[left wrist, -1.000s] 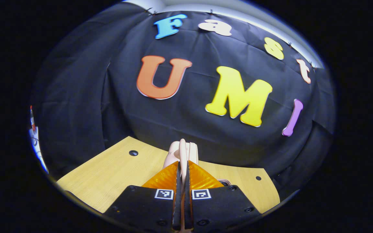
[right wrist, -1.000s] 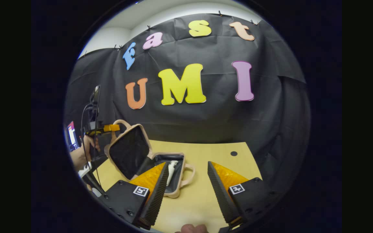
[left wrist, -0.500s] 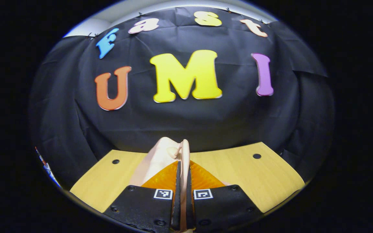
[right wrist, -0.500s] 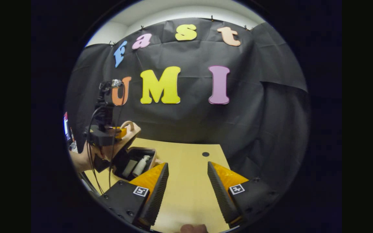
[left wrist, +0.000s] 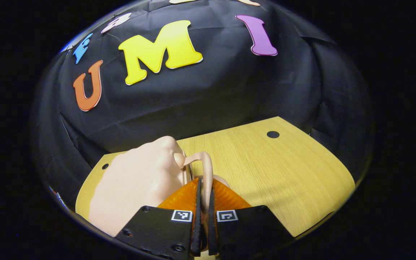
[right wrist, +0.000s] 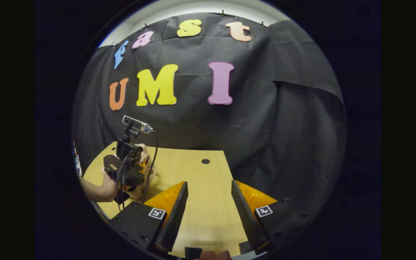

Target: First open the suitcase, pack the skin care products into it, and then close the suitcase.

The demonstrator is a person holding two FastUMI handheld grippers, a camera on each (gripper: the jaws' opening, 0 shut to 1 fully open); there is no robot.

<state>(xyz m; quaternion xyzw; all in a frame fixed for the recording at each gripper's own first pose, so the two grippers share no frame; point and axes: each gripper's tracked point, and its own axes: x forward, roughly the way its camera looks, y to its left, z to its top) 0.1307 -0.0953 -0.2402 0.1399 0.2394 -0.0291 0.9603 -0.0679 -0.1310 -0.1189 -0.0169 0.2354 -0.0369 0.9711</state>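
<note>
Left tool [left wrist: 203, 202]: fingers pressed together on the thin looped handle [left wrist: 205, 169] of the suitcase [left wrist: 139, 180]. Gripping by the handle gives a lever on the lid, so the lid can be swung over the body without touching the shell.

Suitcase: pale, lid facing up and apparently down on the base; sits near the worktop's [left wrist: 284, 169] left edge. Contents hidden, so I cannot confirm the skin care products are inside. In the right gripper view the left tool [right wrist: 140, 167] and the hand [right wrist: 105, 186] holding it sit over the suitcase [right wrist: 143, 153].

Right tool [right wrist: 206, 206]: fingers spread wide, nothing between them, held above bare worktop [right wrist: 193, 173] near the front edge, likely kept clear of the lid.

Judgement: closing step, nearly complete.
</note>
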